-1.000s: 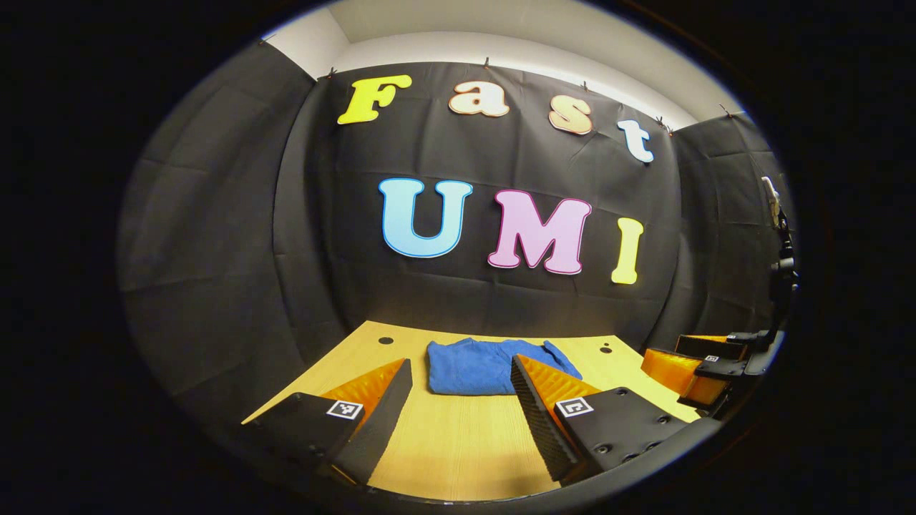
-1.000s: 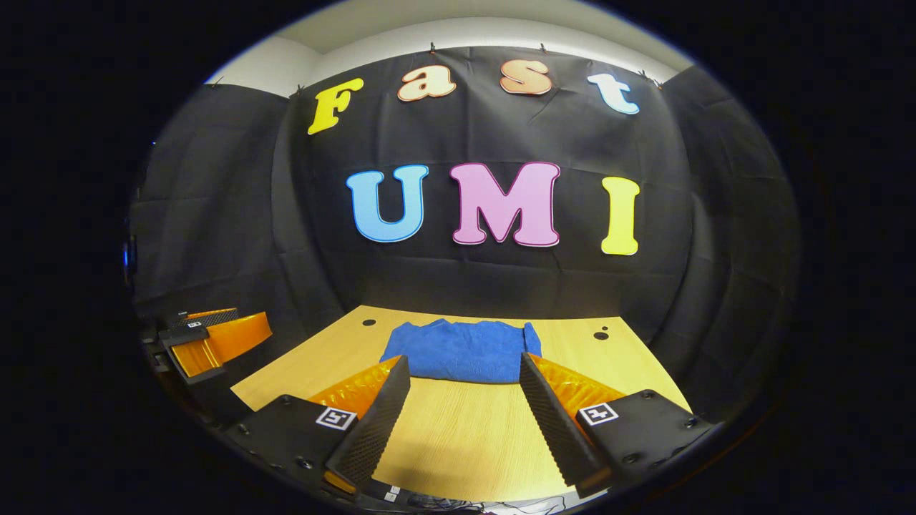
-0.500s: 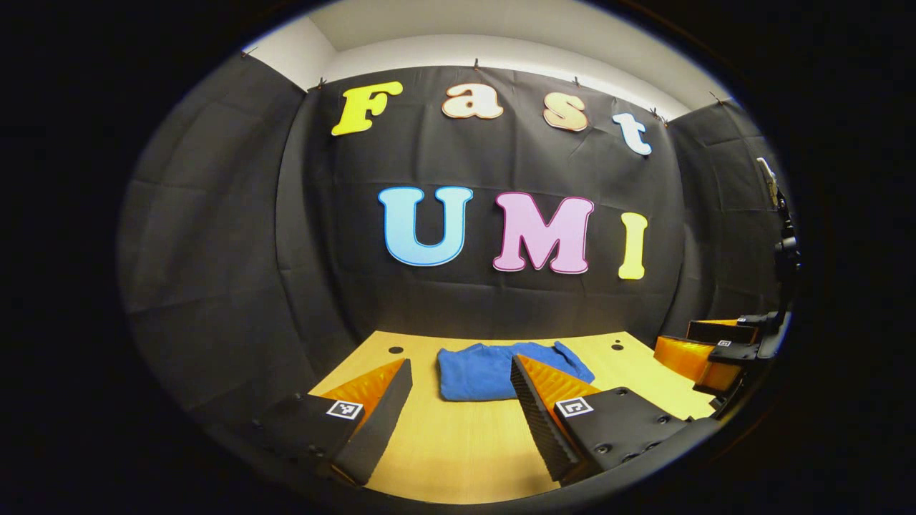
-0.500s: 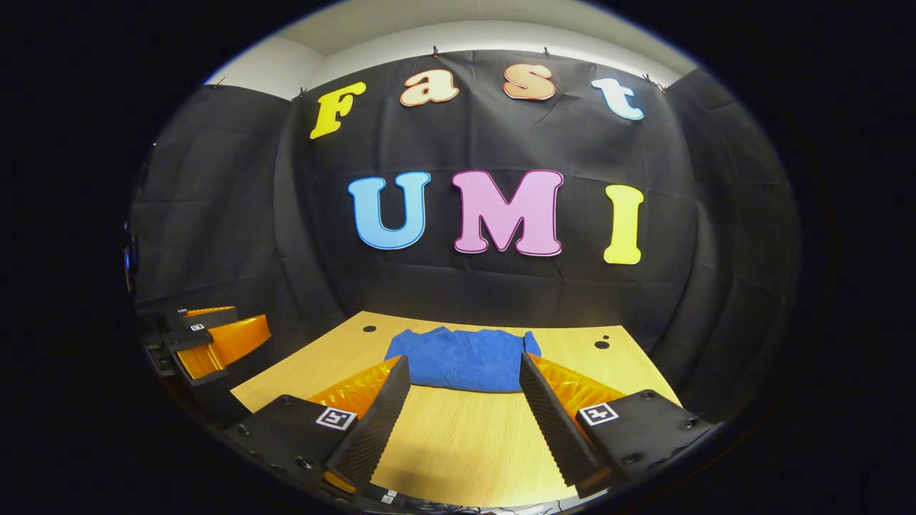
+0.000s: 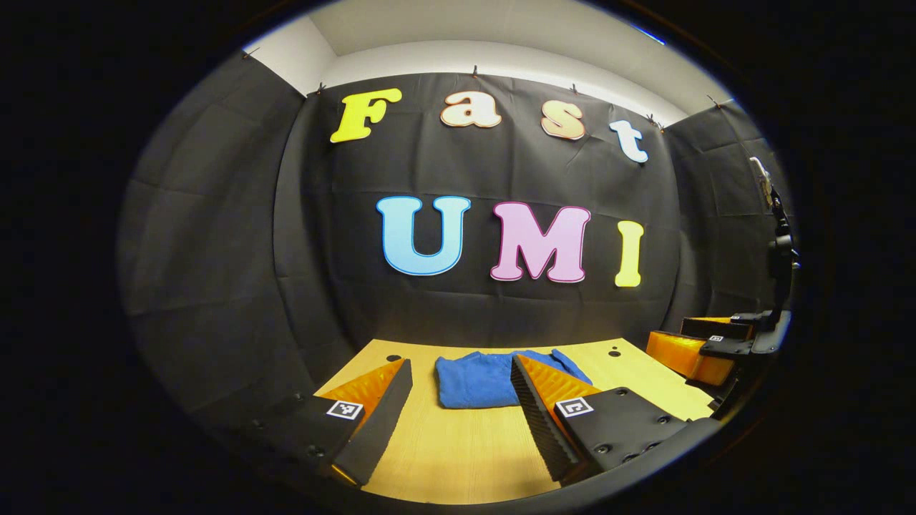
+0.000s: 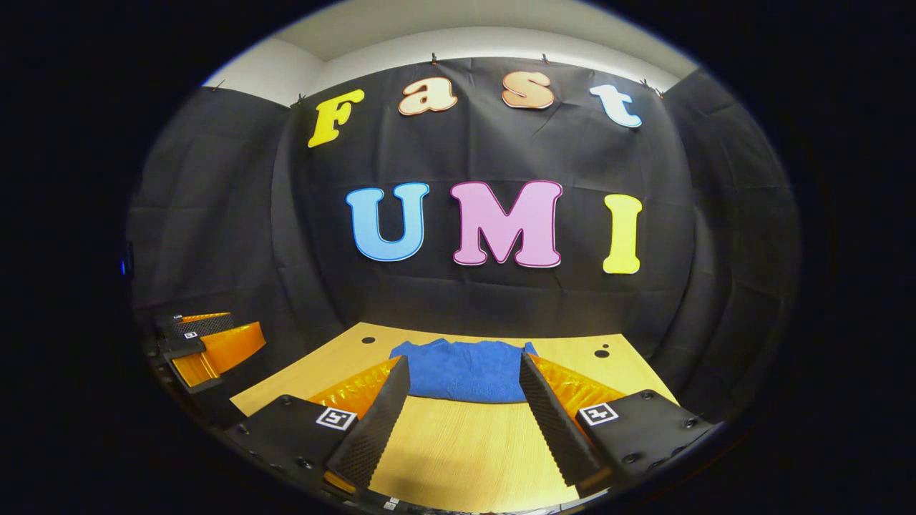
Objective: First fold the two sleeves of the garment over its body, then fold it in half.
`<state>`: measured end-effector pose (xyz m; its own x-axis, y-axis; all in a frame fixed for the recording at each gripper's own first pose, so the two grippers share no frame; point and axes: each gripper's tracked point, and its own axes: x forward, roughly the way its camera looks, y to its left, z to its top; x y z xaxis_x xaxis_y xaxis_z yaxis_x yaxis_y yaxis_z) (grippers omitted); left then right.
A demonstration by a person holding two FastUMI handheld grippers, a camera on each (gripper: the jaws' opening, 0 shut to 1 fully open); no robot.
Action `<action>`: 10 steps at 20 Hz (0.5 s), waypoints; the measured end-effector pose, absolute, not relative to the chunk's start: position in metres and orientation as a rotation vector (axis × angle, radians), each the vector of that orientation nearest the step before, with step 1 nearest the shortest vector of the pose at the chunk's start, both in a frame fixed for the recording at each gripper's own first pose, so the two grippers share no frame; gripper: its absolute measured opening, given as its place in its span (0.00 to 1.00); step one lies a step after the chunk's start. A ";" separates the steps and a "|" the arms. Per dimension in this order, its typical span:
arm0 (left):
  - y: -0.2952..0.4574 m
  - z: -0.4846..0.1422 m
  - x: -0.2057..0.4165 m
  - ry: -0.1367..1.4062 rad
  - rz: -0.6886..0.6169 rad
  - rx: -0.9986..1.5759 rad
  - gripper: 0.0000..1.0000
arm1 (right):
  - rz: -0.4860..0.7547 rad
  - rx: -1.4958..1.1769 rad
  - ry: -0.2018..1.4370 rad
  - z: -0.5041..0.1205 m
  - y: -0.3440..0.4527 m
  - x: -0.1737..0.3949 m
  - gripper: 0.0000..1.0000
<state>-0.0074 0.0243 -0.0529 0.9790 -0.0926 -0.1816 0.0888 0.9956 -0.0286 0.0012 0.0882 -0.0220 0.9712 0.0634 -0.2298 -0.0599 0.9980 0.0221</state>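
Lying folded in compact rectangle on wooden table, blue garment looks finished; left gripper, right gripper jaws apart, empty. Next: nothing but clearing off.

You're working in a recording booth: black cloth wall pinned up on three sides around a bare wooden tabletop.

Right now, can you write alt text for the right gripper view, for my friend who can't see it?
A folded blue cloth garment lies flat on a light wooden table, toward its far edge by the black cloth wall. The right gripper hangs open in front of it, holding nothing. The left gripper shows at the left.
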 end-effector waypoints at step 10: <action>0.016 -0.061 -0.002 0.200 -0.128 -0.047 0.80 | 0.036 0.016 0.226 -0.023 0.086 0.000 0.96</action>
<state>-0.0015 0.0158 -0.0607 0.9719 -0.1316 -0.1952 0.1224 0.9907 -0.0588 0.0002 0.0859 -0.0229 0.9740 0.0378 -0.2233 -0.0342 0.9992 0.0200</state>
